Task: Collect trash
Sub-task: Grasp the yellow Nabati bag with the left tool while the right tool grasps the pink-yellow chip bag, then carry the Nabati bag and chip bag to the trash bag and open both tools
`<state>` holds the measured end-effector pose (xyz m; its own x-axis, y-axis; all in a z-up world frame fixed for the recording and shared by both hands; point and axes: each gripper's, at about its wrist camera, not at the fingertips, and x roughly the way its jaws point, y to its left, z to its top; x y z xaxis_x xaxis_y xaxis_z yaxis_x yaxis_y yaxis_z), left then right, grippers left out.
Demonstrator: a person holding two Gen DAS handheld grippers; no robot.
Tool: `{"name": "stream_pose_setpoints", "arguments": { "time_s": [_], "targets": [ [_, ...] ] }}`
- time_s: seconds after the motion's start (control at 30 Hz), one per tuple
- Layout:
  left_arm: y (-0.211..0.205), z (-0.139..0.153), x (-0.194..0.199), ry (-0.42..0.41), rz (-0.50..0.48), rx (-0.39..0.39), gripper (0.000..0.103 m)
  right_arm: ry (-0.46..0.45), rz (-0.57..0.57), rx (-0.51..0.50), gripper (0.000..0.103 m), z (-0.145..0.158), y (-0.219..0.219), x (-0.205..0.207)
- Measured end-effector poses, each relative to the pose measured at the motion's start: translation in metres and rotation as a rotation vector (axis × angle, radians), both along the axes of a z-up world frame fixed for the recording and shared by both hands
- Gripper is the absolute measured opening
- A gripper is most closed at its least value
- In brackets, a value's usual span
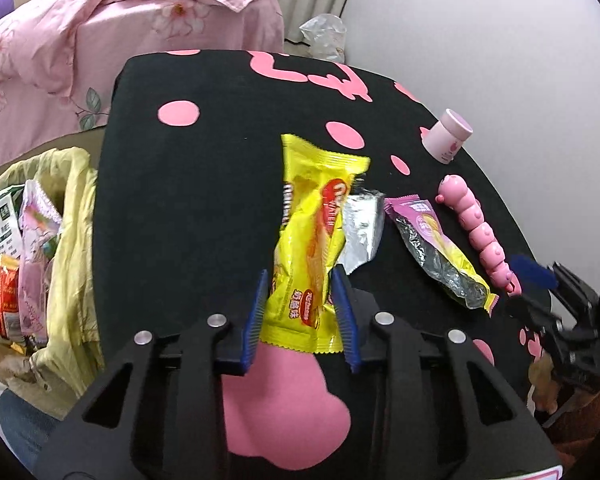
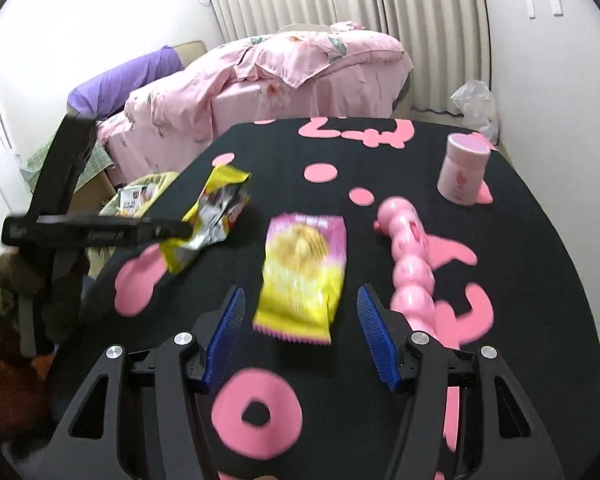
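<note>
- The left gripper (image 1: pixel 302 312) has its jaws clamped on the lower end of a yellow snack wrapper (image 1: pixel 314 240); the wrapper sticks out forward between the blue pads (image 1: pixel 256 312), with its torn silver lining hanging to the right.
- The right wrist view shows that wrapper lifted clear of the black bench (image 2: pixel 540 280) with pink shapes.
- The right gripper (image 2: pixel 300 336) has its jaws spread wide, holding nothing.
- A pink-and-yellow chip packet (image 2: pixel 304 276) lies flat on the bench, between and just ahead of the right pads (image 2: pixel 376 336); I cannot tell if they touch it.
- A pink beaded toy (image 2: pixel 410 268) lies just right of the packet, and a pink jar (image 2: pixel 462 174) stands farther back.
- A yellow-lined trash bin (image 1: pixel 60 248) holding wrappers sits beside the bench's left edge.
</note>
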<state>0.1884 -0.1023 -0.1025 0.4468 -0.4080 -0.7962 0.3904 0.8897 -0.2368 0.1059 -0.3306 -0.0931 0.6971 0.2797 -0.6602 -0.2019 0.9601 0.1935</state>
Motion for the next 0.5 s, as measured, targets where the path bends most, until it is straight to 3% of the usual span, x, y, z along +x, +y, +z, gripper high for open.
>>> {"name": "stream_pose_setpoints", "arguments": {
  "time_s": [0.23, 0.5],
  "targets": [
    [0.001, 0.002, -0.006, -0.011, -0.015, 0.006, 0.03, 0.097, -0.042, -0.013, 0.048, -0.024, 0.007, 0.032],
    [-0.011, 0.001, -0.011, -0.019, -0.055, 0.015, 0.043, 0.09, -0.037, -0.008, 0.032, -0.024, 0.002, 0.018]
  ]
}}
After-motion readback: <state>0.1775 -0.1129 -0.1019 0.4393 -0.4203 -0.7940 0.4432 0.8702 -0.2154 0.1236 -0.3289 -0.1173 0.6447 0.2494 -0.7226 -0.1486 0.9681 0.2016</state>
